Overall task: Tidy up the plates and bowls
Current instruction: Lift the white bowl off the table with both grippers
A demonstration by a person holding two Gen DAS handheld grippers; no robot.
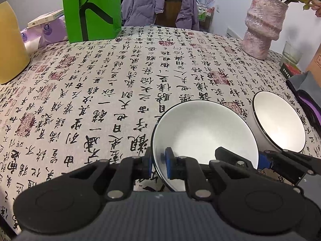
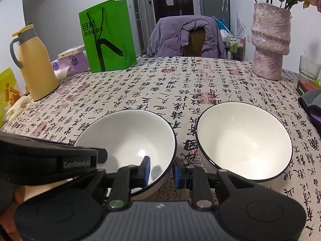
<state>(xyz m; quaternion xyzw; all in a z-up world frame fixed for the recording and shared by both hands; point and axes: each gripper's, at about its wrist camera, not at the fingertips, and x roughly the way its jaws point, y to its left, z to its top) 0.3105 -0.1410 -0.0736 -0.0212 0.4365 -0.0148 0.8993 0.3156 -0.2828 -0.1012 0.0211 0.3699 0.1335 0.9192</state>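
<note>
Now both claws pinch one bowl (image 1: 202, 132) rim: left claw (image 1: 158, 165), right claw (image 2: 161, 171).

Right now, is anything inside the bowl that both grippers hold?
No food shows inside the held bowl: only one blue pad of each gripper, left and right, clamping its rim. The tablecloth beneath is covered.

Calligraphy-print tablecloth (image 2: 180, 84), jacket-draped chair (image 2: 192, 38) — dark door (image 2: 172, 0), pale walls
</note>
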